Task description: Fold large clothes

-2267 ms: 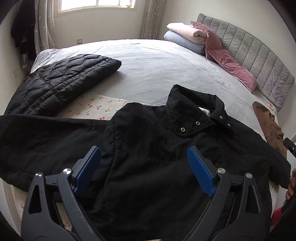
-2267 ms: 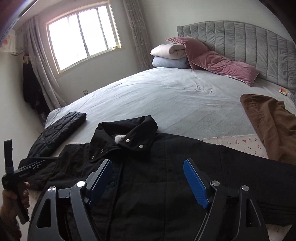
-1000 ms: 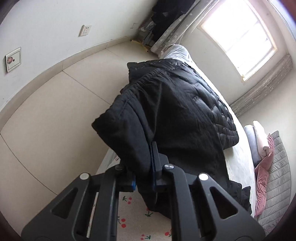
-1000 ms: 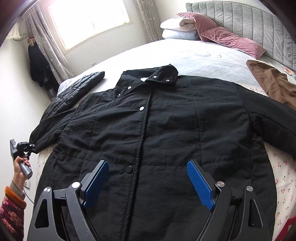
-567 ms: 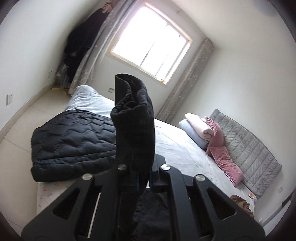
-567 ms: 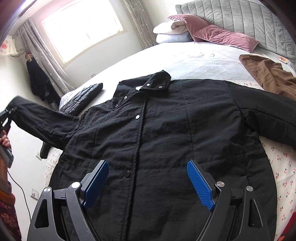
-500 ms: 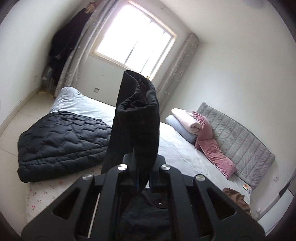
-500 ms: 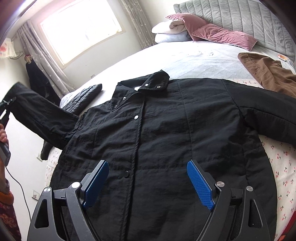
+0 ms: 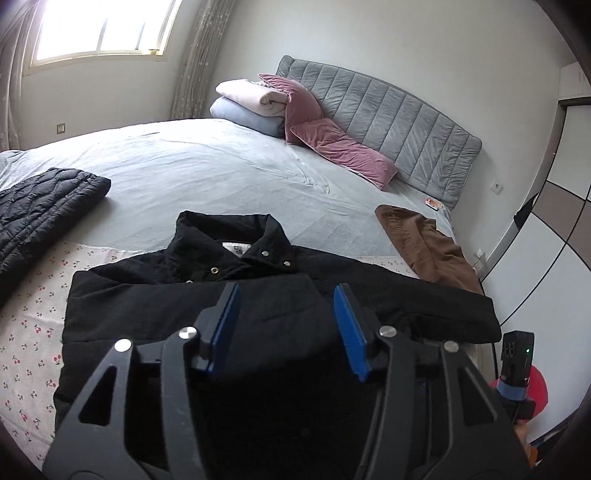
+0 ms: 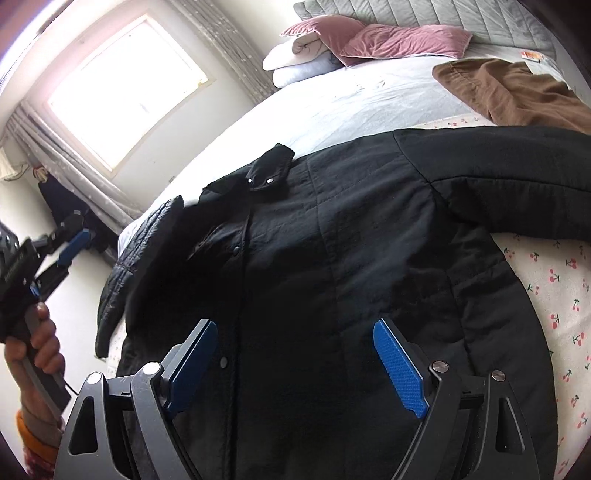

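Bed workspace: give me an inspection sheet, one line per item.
Surface: bed with grey sheet; cherry-print cloth under the jacket.
Job's things: black jacket lying front up, one sleeve folded across the chest, the other sleeve spread out.
Clutter: quilted black jacket, brown garment, pink pillows, folded blankets.
Grippers: left gripper open; right gripper open, both over the jacket.
Cables: nothing seen.
Surroundings: window, grey headboard.
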A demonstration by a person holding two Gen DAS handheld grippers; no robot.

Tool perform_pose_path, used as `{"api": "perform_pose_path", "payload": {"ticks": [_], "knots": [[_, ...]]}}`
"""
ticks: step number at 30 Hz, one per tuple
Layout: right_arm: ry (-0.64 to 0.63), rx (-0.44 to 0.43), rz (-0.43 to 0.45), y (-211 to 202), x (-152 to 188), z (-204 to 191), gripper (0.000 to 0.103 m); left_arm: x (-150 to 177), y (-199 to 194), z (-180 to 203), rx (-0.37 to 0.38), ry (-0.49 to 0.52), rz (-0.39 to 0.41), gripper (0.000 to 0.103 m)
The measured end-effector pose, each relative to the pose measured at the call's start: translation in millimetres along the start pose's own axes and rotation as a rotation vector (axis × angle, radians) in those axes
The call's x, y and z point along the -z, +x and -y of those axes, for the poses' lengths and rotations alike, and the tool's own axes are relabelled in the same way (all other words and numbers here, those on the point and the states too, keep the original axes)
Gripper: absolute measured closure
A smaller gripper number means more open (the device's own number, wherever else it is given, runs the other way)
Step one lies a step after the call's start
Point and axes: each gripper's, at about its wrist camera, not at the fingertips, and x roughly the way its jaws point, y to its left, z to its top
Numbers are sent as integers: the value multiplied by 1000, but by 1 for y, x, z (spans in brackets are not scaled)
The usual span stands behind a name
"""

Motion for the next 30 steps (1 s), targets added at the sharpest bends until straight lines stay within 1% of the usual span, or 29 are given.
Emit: {"api": "perform_pose_path", "payload": {"ticks": [1,3,5,7,8,9,10,11,12,13,14,15,16,17,18,19,21,22,23,25,26,28,30], "knots": [[17,-7,-3,2,-1,3,15,3,-2,-15,-22,-12,-1,49],[36,-20,-8,6,-1,5,15,4,-7,-50,-89,-48,-7,49],[32,-32,-13,16,-4,1,15,13,-6,-86,-140,-93,-28,49],[15,-46,-24,32,-8,-9,16,28,0,-114,-182,-118,-54,49],[8,-56,-33,42,-10,-15,16,37,5,-126,-194,-126,-69,51],[0,-58,-44,56,-13,-21,19,46,12,-136,-201,-134,-87,53],[-12,-53,-52,68,-15,-28,27,55,23,-143,-196,-140,-109,57],[-27,-43,-60,82,-18,-35,33,67,32,-151,-188,-148,-131,60],[-42,-37,-70,95,-22,-42,44,78,41,-159,-178,-165,-153,60],[-51,-35,-78,106,-23,-46,52,87,48,-166,-164,-182,-165,62],[-62,-33,-86,117,-24,-51,55,95,52,-172,-156,-195,-165,70],[-78,-21,-95,126,-24,-54,61,103,54,-176,-156,-199,-159,74],[-101,12,-114,137,-23,-57,66,108,54,-179,-145,-209,-149,78],[-129,60,-135,147,-20,-58,66,110,52,-179,-128,-224,-136,78],[-155,86,-145,153,-18,-60,66,110,49,-178,-120,-234,-131,78],[-172,90,-132,151,-15,-61,66,109,46,-175,-121,-237,-132,78],[-158,78,-127,141,-12,-59,65,106,41,-164,-142,-215,-146,70],[-136,60,-126,133,-12,-55,64,104,37,-155,-145,-196,-153,54],[-119,45,-125,125,-12,-50,61,103,33,-148,-152,-181,-151,34],[-97,45,-110,106,-12,-39,42,102,21,-130,-194,-164,-135,15],[-89,59,-96,95,-12,-33,38,101,17,-125,-201,-165,-136,15],[-73,84,-61,71,-14,-19,29,100,11,-110,-205,-178,-165,14],[-47,109,-23,44,-17,0,27,101,5,-98,-235,-199,-197,10]]}}
